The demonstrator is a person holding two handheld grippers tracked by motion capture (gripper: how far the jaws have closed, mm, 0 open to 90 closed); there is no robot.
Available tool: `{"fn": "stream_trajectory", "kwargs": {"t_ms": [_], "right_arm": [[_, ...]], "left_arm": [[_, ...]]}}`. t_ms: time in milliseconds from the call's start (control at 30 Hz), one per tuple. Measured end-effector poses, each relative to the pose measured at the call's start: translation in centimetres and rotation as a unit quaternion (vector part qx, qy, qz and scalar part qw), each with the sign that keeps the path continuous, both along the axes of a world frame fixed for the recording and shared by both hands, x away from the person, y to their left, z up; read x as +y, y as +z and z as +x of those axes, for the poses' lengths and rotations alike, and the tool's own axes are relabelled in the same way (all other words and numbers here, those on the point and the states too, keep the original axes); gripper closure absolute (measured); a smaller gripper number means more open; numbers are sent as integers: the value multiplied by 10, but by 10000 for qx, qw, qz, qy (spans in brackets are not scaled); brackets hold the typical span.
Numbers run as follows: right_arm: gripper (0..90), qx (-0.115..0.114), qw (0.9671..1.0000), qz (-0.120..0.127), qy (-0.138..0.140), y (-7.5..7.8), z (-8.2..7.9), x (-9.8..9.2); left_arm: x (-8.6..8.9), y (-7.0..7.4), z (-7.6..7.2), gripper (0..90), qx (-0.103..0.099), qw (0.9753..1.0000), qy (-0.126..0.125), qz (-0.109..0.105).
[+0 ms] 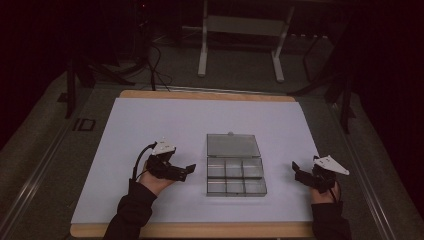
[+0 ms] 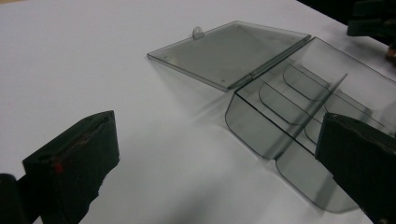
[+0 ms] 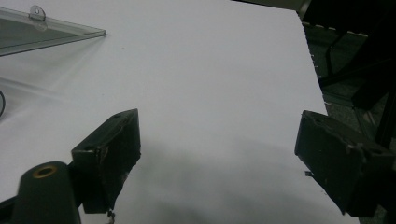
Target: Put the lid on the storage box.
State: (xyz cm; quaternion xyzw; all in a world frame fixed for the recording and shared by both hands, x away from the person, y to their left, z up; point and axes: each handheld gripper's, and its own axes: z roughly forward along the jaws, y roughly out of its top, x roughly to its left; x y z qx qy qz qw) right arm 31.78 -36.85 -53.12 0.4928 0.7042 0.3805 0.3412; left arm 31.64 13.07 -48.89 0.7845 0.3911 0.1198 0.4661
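Black jaws of the left tool (image 2: 219,163) are standing wide apart at the bottom of the left gripper view, holding nothing; the near corner of the compartment box (image 2: 299,121) is lying between and beyond them. In the high view the left tool (image 1: 186,171) is hovering just beside the box's left wall, apart from it. Right tool (image 1: 296,170) is sitting near the right edge of the white sheet (image 1: 150,125), well apart from the box, jaws also spread wide and empty; its own view is looking across bare sheet with a corner of the lid (image 3: 42,28) at upper left.

Box (image 1: 235,177): clear smoky plastic, six compartments, all looking empty, resting flat mid-bench. Lid (image 1: 232,145) is lying fully open and flat on the sheet behind the tray, hinge between them, small tab (image 2: 199,32) at its far edge.

Judgement: step in hand is looking like closing the lid, not yet begun. Notes for doing it well:
- lid is lying flush, so a jaw tip is needing to get under the tab or far edge; thin and slick, likely to slip
- light tray is likely to slide or tip as the lid swings over; left tool steadying the near wall would be helping
- right tool is having the longer reach to the far edge
- press at the tab until the latch seats
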Motion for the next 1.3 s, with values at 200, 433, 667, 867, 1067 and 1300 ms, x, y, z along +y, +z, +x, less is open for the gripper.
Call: {"fn": "stream_trajectory", "kwargs": {"t_ms": [200, 433, 667, 867, 1067, 1300], "right_arm": [[141, 7, 10000, -30, 11, 0, 0, 1], [142, 12, 10000, -28, 11, 0, 0, 0], [142, 9, 10000, -26, 20, 0, 0, 0], [141, 0, 10000, -10, 18, 0, 0, 0], [142, 0, 10000, -9, 25, 0, 0, 0], [141, 1, 10000, 0, 31, 0, 0, 0]], "left_arm": [[-10, 2, 12, 14, 130, 9998, 163, 77], [-23, 7, 26, 14, 236, 9995, 179, 66], [-40, 13, 41, 14, 349, 9992, 184, 78], [-55, 14, 54, 14, 479, 9985, 227, 98], [-68, 12, 70, 14, 841, 9957, 394, -7], [-87, 4, 82, 14, 1103, 9927, 461, 173]]}}
